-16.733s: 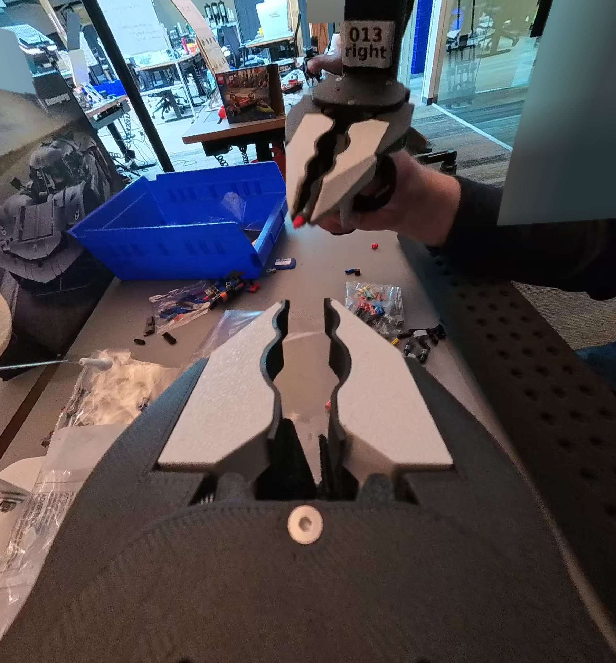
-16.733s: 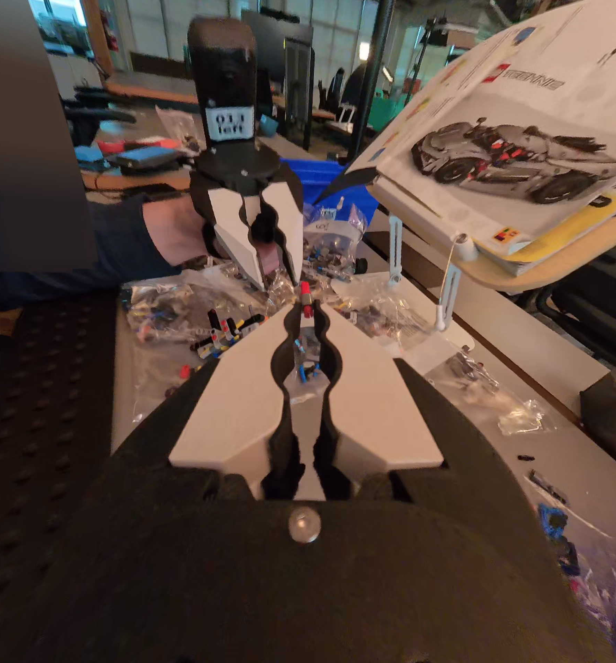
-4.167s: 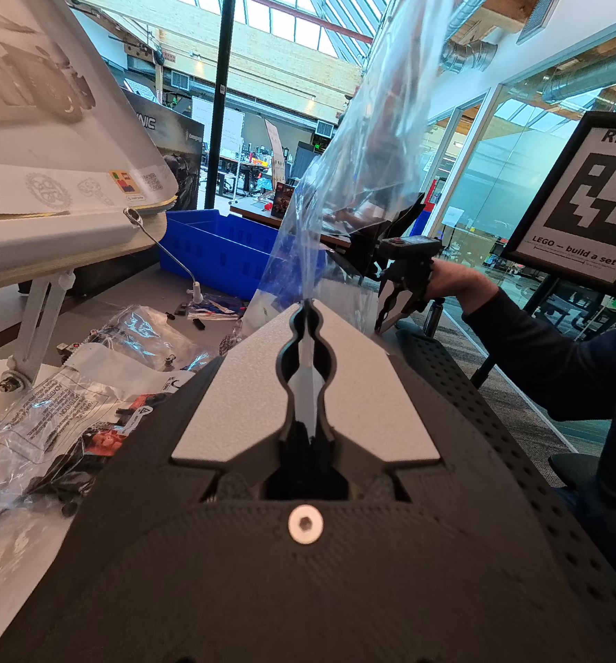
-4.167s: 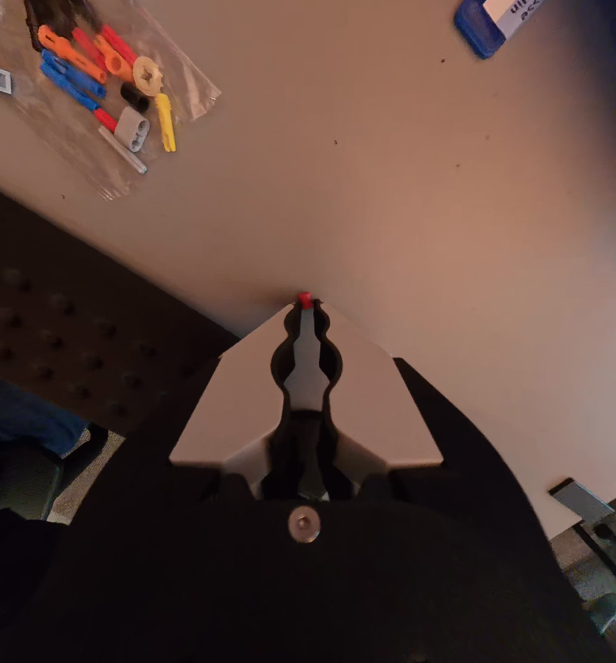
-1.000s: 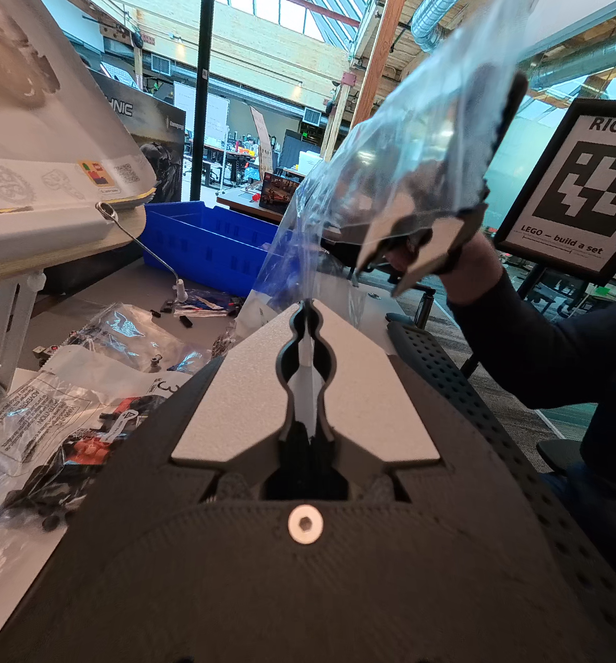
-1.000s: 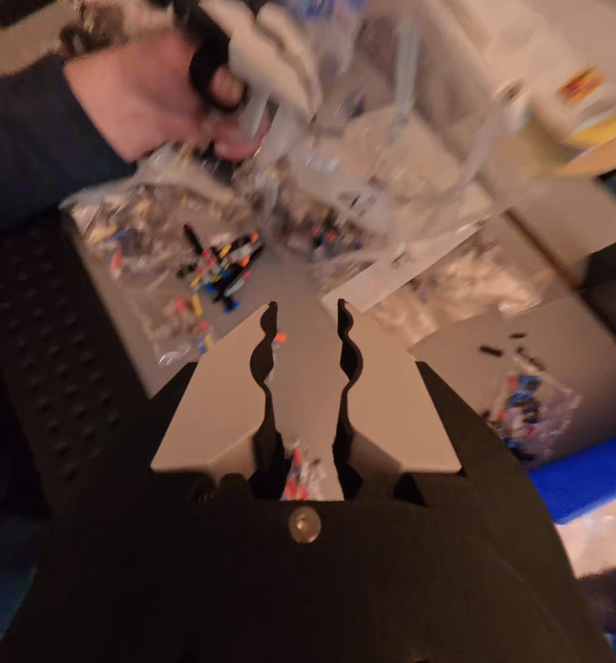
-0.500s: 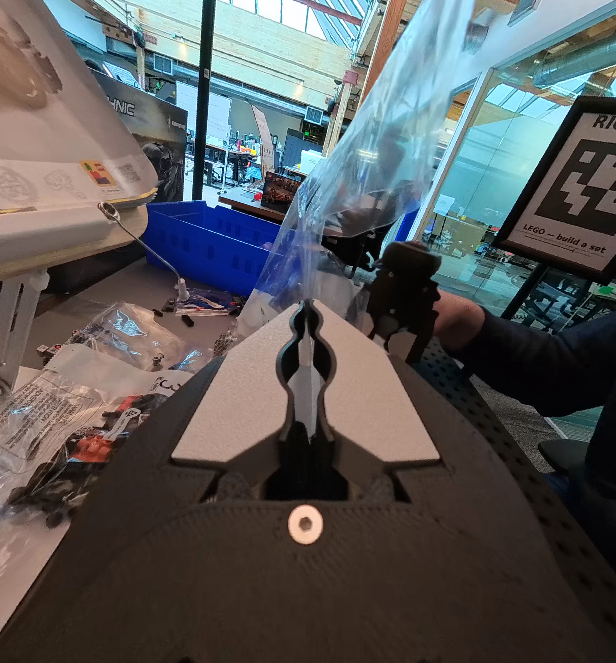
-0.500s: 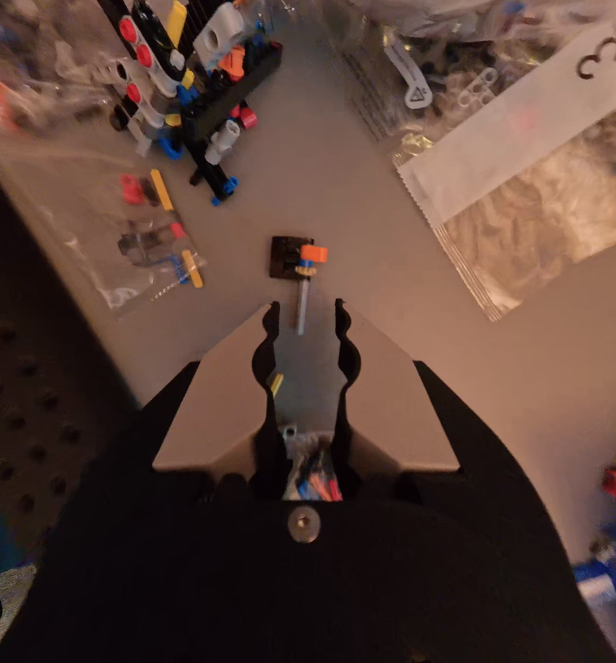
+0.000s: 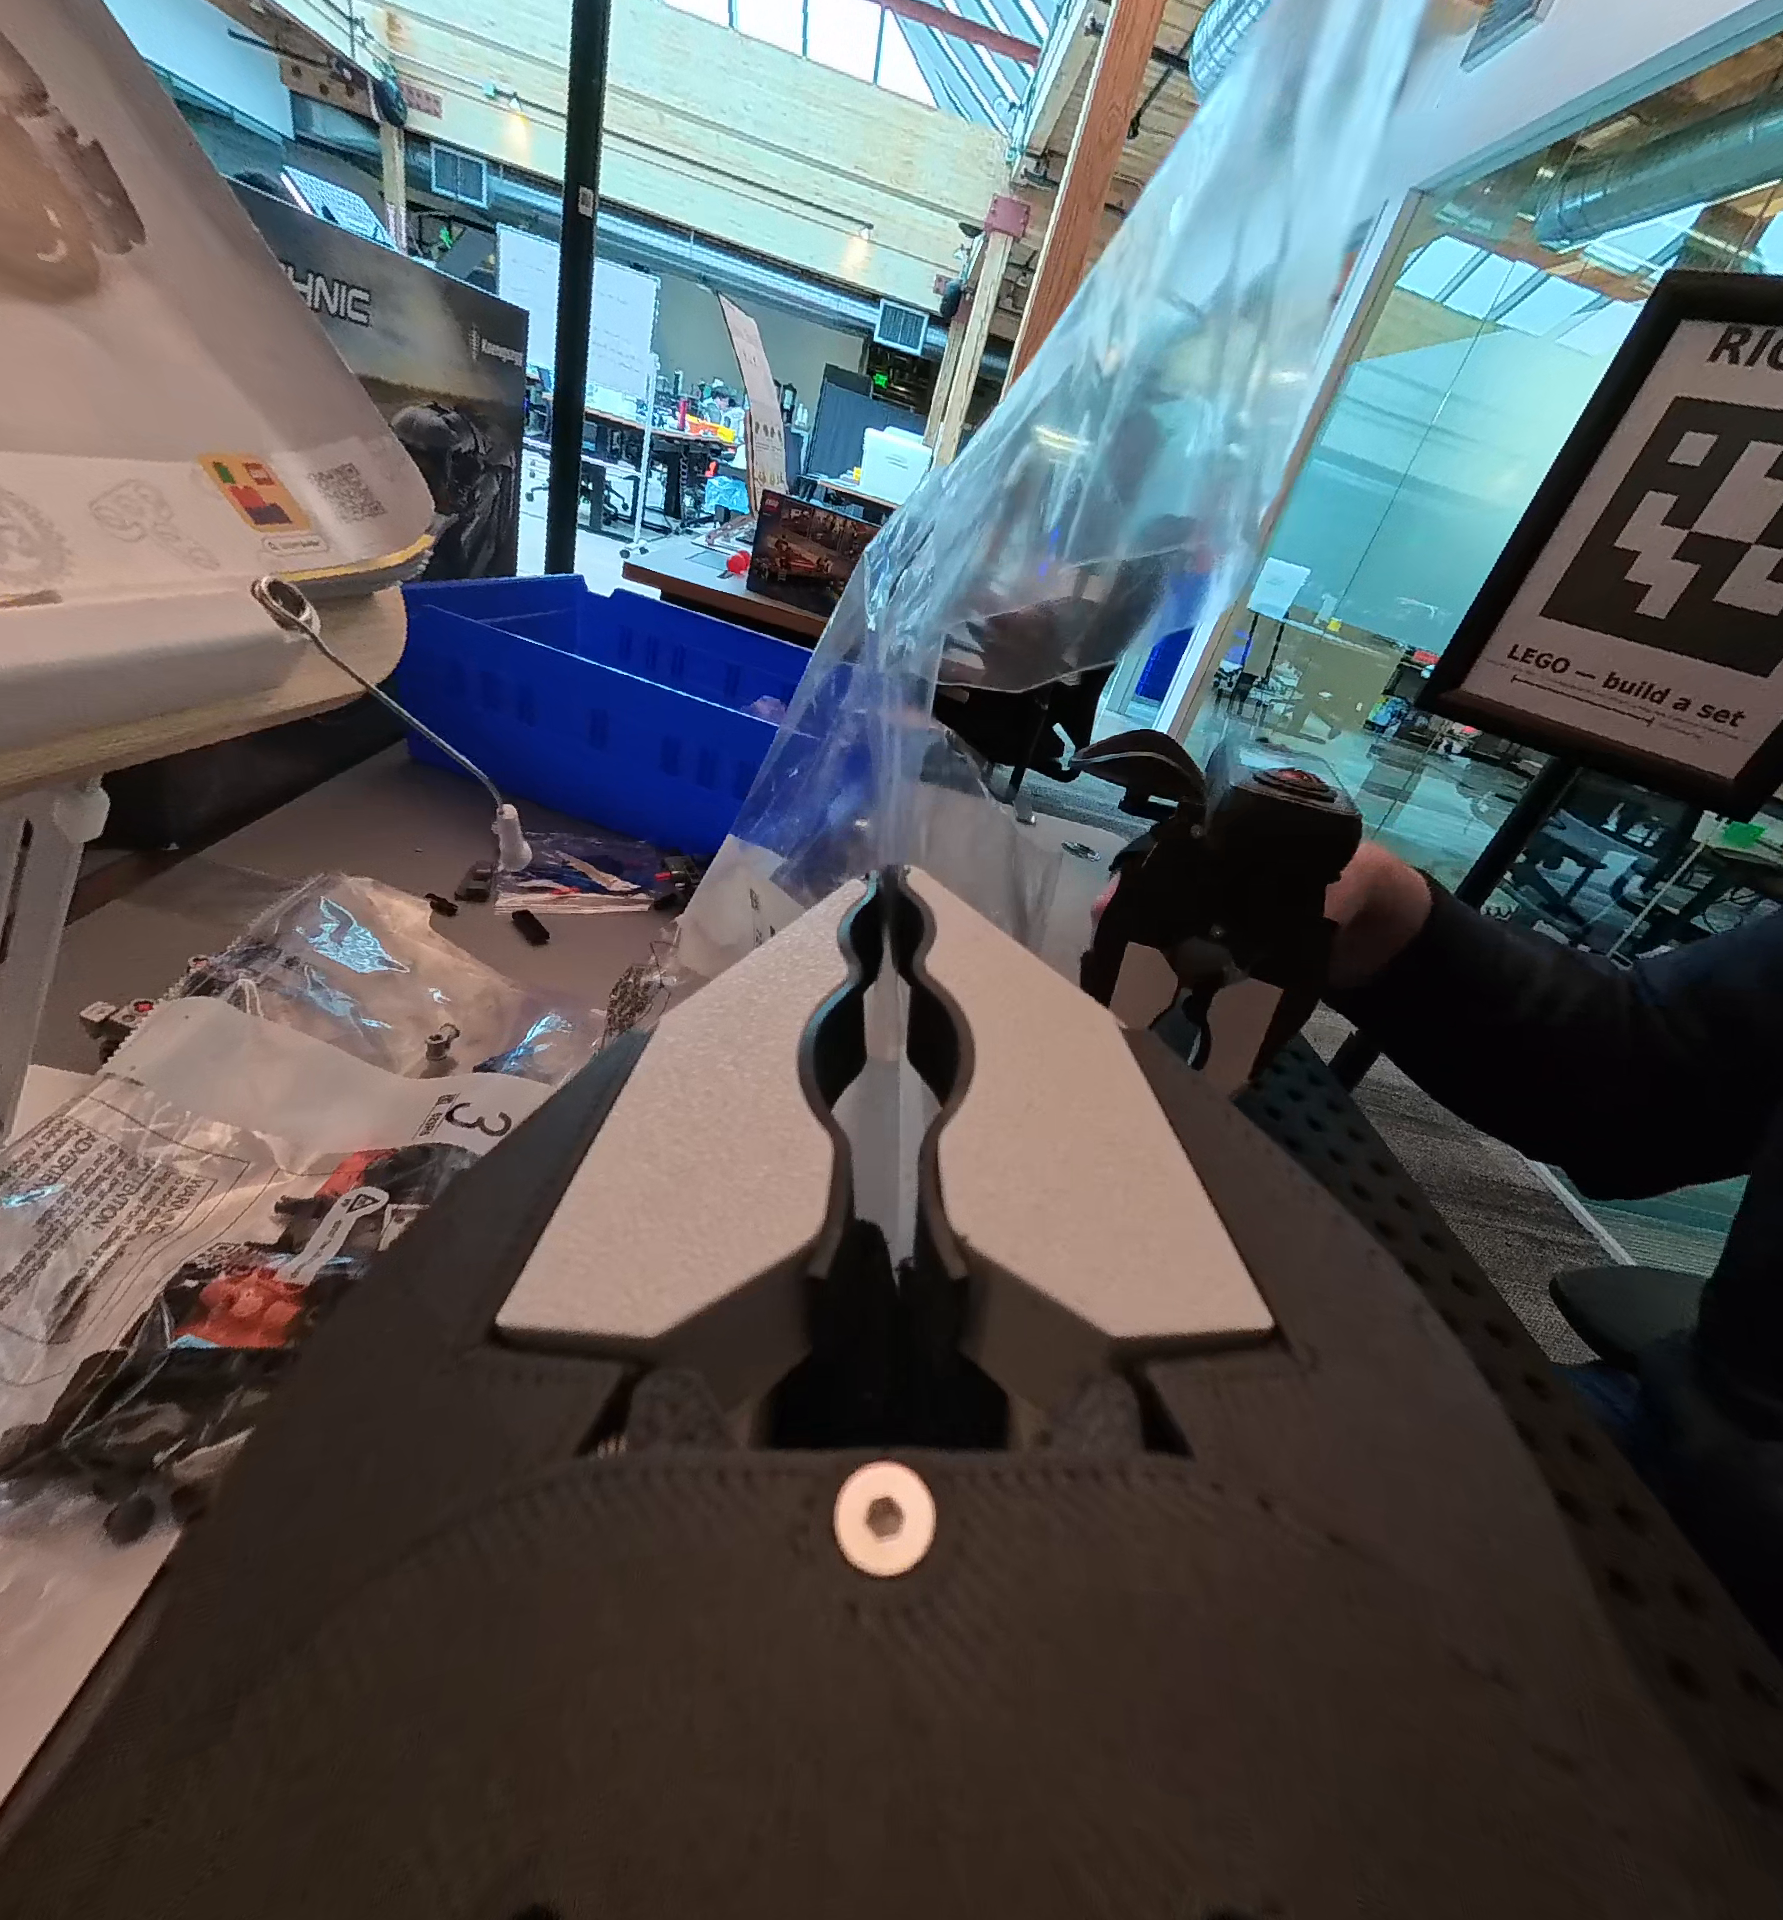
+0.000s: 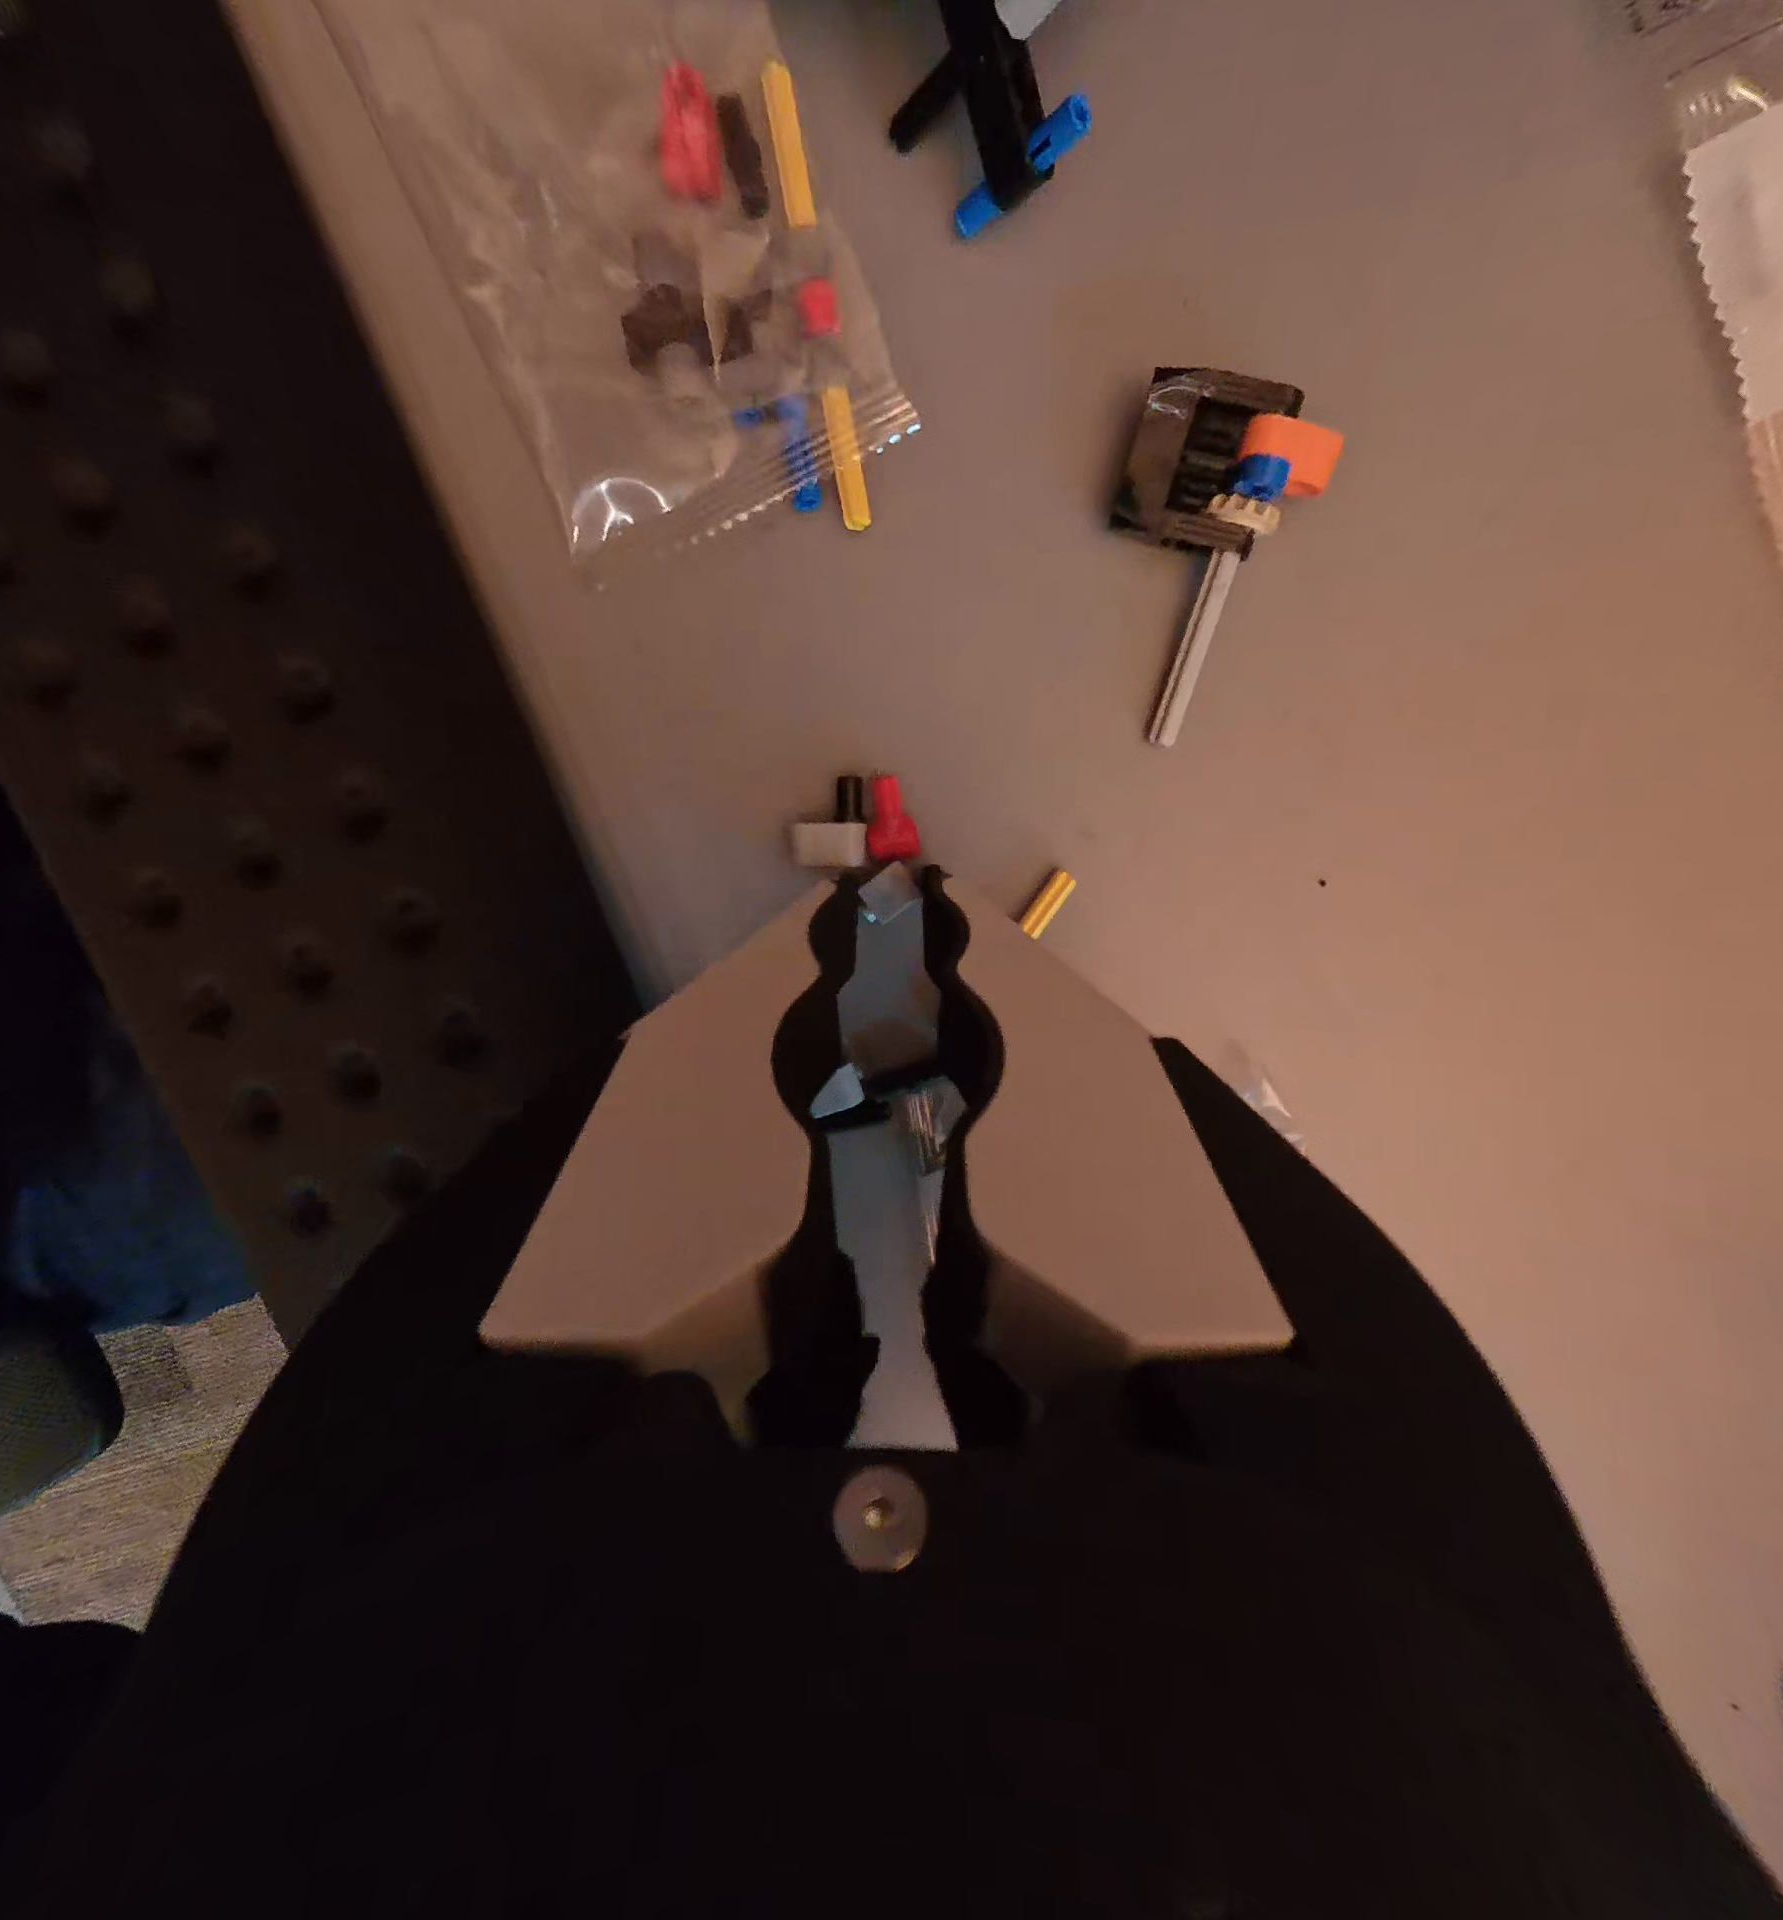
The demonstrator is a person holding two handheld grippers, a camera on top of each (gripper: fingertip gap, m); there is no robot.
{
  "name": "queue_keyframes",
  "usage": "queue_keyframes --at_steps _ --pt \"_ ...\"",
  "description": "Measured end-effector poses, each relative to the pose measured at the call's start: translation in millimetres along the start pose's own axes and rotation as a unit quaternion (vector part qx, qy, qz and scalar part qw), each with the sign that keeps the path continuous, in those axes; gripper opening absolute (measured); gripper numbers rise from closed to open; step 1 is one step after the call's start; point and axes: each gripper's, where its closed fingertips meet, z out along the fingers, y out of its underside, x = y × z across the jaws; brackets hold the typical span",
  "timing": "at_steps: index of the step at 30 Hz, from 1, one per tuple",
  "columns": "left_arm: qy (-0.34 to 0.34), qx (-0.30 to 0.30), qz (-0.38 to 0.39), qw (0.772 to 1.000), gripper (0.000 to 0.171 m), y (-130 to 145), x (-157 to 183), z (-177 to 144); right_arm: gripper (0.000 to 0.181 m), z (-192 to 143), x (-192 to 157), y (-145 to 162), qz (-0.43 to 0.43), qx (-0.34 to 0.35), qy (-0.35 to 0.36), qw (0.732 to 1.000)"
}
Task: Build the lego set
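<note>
Early days: left tongs [image 9: 889,883] pinch an empty clear bag [image 9: 1095,499] aloft. Right tongs [image 10: 885,883] hover nearly closed, apparently empty, over loose pieces [image 10: 856,826] near the surface's edge; one small subassembly [image 10: 1214,468] built.

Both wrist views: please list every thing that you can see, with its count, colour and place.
clear plastic bag: one, transparent, held up in the left tongs
blue plastic bin: one, far side of the grey table
open instruction booklet: one, white, on a stand at left
small sealed bag of pieces: one, clear, lying on the table
black block with orange part and grey axle: one, on the table
red, white and black small pieces: one cluster, just ahead of the right tongs
left tongs: shut on the bag
right tongs: slightly apart, above the table
</note>
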Motion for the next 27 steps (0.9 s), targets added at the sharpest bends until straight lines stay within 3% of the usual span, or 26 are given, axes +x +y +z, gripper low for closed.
queue_keyframes --at_steps 4,7,11,16,18,21,25,27 --pt "0.001 0.001 -0.001 1.0 0.0 -0.6 -0.6 -0.6 0.009 -13.6 11.6 -9.3 -0.007 0.017 0.029 0.999" --pt "0.002 0.001 -0.001 1.0 0.0 -0.5 -0.4 -0.5 0.01 -55.0 41.5 -54.2 -0.011 0.107 0.102 0.989" --pt "0.003 0.0 -0.001 1.0 0.0 0.2 -0.1 0.0 0.01 -123.7 73.3 -127.9 -0.029 0.23 0.196 0.953" --pt "0.004 -0.002 0.0 1.0 0.0 0.2 0.2 -0.3 0.009 -144.0 92.1 -176.0 -0.062 0.274 0.229 0.932" --pt "0.004 -0.002 0.0 1.0 0.0 0.2 -0.5 -0.6 0.01 -135.9 97.1 -176.8 -0.053 0.256 0.218 0.94" --pt "0.006 -0.002 -0.002 1.0 0.0 0.5 -1.2 -0.3 0.033 -122.9 103.6 -164.9 -0.028 0.221 0.207 0.953" --pt "0.005 -0.001 -0.002 1.0 0.0 0.3 -1.6 -0.8 0.027 -142.3 92.4 -147.6 -0.023 0.256 0.225 0.94" --pt "0.003 0.001 -0.003 1.0 0.0 -0.5 -2.2 -2.1 0.022 -142.8 77.3 -128.7 -0.017 0.262 0.199 0.944"
